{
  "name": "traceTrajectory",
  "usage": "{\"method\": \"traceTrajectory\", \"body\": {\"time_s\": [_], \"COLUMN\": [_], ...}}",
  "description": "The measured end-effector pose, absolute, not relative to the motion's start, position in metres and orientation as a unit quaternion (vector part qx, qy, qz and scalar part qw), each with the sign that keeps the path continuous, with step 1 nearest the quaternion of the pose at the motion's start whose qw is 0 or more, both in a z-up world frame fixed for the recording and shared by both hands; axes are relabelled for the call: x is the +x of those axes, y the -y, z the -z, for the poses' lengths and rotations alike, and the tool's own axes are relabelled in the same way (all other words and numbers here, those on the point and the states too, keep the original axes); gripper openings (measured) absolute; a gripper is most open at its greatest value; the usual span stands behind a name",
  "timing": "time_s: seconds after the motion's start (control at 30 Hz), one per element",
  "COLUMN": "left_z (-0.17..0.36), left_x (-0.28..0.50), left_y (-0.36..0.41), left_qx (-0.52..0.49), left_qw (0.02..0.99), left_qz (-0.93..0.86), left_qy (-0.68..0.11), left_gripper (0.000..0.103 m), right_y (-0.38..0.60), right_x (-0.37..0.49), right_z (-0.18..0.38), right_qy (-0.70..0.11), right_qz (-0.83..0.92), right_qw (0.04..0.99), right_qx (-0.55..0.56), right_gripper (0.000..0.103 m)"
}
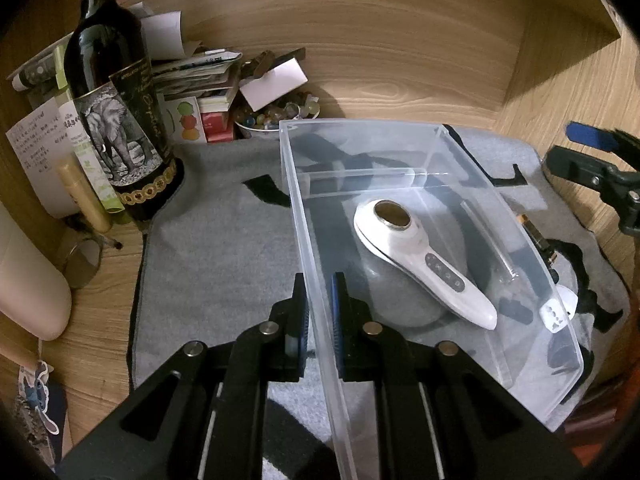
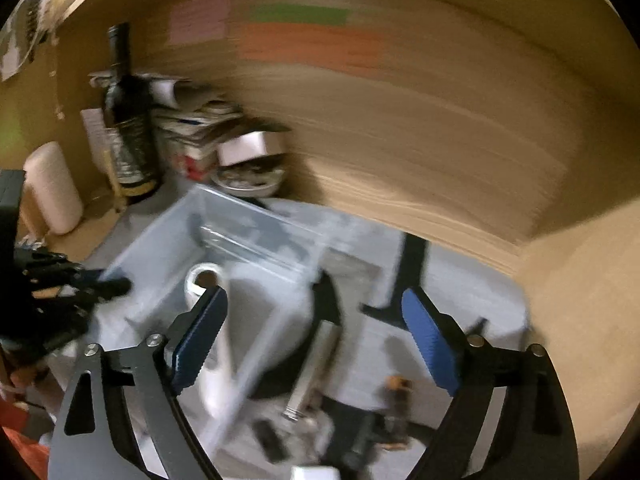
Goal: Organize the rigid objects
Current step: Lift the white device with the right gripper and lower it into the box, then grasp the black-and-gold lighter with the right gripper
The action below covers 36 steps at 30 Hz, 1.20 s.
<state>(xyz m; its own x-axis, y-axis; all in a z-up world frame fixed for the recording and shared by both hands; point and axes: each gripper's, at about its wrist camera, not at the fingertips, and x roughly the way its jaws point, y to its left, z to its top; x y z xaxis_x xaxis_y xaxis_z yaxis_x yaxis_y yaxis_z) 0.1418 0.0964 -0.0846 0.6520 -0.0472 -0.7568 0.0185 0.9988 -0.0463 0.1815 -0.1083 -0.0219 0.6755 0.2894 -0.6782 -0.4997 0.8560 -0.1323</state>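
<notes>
- Left gripper (image 1: 319, 312) is pinched on the near-left wall of the clear plastic bin (image 1: 400, 136); keep that hold steady.
- White handheld device (image 1: 420, 256) lies inside the bin, at 2 o'clock from the left gripper.
- Right gripper (image 2: 316, 344) is wide open and holds nothing; battery (image 2: 396, 396) lies outside the bin at its 5 o'clock, so lower squarely over it before closing.

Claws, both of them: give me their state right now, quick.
Left claw: closed on the near wall of the clear plastic bin.
Right claw: open, holding nothing, above the grey mat beside the bin.
</notes>
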Motion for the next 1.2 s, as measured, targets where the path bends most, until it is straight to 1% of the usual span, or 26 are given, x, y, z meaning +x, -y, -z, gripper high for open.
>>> {"method": "traceTrajectory", "body": {"time_s": [0.2,0.43,0.57,0.67,0.73,0.8,0.87,1.1,1.17,1.2], "left_z": [0.085,0.084,0.085,0.085,0.085,0.085,0.085,0.085,0.086,0.086], "left_x": [0.141,0.141,0.142,0.142,0.141,0.141,0.141,0.142,0.142,0.142], "left_y": [-0.095,-0.094,-0.094,-0.093,-0.093,-0.093,-0.094,-0.094,-0.094,-0.094], "left_qx": [-0.016,-0.012,-0.01,-0.008,-0.009,-0.01,-0.011,-0.01,-0.011,-0.012], "left_qw": [0.909,0.908,0.908,0.908,0.909,0.909,0.909,0.909,0.908,0.908], "left_qz": [0.014,0.012,0.01,0.009,0.009,0.008,0.009,0.008,0.009,0.009], "left_qy": [-0.416,-0.419,-0.419,-0.418,-0.417,-0.417,-0.417,-0.417,-0.418,-0.419], "left_gripper": [0.011,0.011,0.011,0.011,0.011,0.011,0.011,0.011,0.011,0.011], "right_y": [0.148,0.184,0.207,0.218,0.223,0.223,0.222,0.217,0.215,0.214], "right_x": [0.186,0.191,0.194,0.196,0.197,0.198,0.201,0.211,0.209,0.21], "right_z": [0.038,0.083,0.106,0.116,0.115,0.115,0.116,0.126,0.127,0.128], "right_qy": [-0.359,-0.415,-0.444,-0.459,-0.462,-0.461,-0.466,-0.485,-0.486,-0.486], "right_qz": [-0.167,-0.136,-0.115,-0.108,-0.106,-0.103,-0.104,-0.131,-0.141,-0.143], "right_qw": [0.906,0.892,0.885,0.879,0.879,0.879,0.876,0.862,0.86,0.86], "right_qx": [-0.152,-0.114,-0.083,-0.067,-0.058,-0.063,-0.069,-0.066,-0.066,-0.067], "right_gripper": [0.089,0.089,0.086,0.082,0.082,0.077,0.068,0.065,0.055,0.052]}}
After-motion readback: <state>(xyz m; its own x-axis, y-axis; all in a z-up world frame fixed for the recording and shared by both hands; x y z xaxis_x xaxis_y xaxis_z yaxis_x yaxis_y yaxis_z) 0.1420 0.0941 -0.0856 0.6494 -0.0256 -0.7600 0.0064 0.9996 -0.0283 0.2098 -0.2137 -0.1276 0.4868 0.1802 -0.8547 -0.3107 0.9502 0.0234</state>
